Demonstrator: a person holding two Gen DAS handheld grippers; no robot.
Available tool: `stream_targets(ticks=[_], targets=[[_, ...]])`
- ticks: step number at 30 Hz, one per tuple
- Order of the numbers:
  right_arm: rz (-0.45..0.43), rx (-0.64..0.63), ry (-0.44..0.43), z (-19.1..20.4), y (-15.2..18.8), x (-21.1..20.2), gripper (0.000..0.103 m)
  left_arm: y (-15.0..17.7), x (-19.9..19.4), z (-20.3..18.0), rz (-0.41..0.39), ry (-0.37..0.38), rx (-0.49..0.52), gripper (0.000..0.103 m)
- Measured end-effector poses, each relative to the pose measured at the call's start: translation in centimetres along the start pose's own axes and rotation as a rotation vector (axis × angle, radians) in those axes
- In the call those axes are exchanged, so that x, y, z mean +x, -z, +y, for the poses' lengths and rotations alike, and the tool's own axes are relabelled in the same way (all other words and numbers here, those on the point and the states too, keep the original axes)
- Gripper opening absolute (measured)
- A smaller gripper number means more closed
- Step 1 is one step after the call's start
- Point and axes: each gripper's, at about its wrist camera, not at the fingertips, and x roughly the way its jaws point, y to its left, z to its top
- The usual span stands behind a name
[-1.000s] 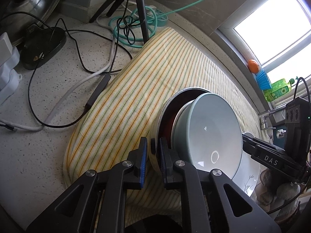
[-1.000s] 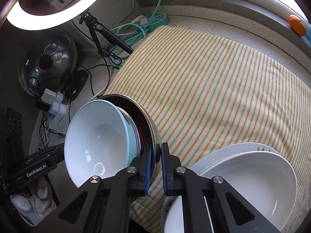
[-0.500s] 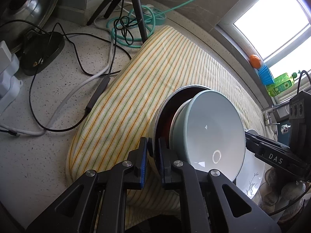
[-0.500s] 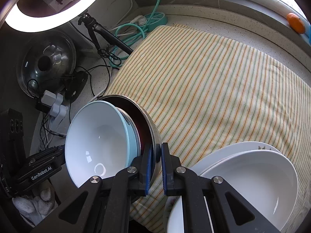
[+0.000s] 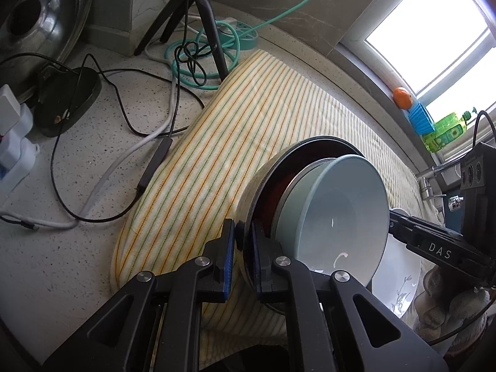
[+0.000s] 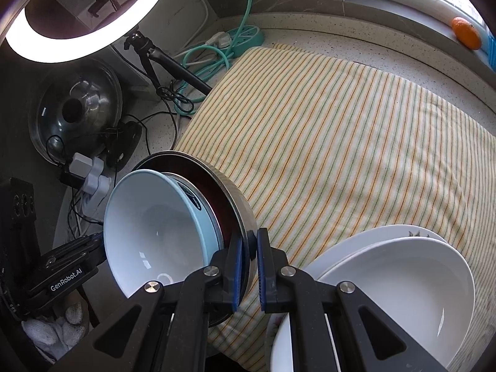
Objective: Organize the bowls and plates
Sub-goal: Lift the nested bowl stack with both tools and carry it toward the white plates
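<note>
Steel bowl (image 5: 263,183) rim between both jaws, its dark inside mostly hidden by pale blue bowl (image 5: 338,214)

White plates (image 6: 403,279) partly cropped below.

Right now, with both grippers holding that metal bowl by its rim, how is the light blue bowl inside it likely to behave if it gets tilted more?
The light blue bowl looks glazed and smooth, so it would probably slide. It sits loose in the metal bowl, gripped by neither gripper, so it may tip out. It appears ceramic, so likely breakable.

Shiny metal bowl (image 5: 248,214), glossy ceramic bowl (image 5: 344,214), striped cloth (image 5: 217,155), speckled stone counter (image 5: 46,248).
</note>
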Motion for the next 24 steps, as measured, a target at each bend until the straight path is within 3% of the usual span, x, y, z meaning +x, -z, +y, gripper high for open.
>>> stream_targets(ticks=[8, 24], targets=[[0.007, 0.017, 0.027, -0.2, -0.3, 1.0, 0.007, -0.8, 0.6, -0.2, -0.009, -0.022, 0.005, 0.006], [0.03, 0.056, -0.005, -0.9, -1.4, 2.0, 0.007, -1.6, 1.4, 0.4, -0.006, -0.018, -0.013, 0.007]])
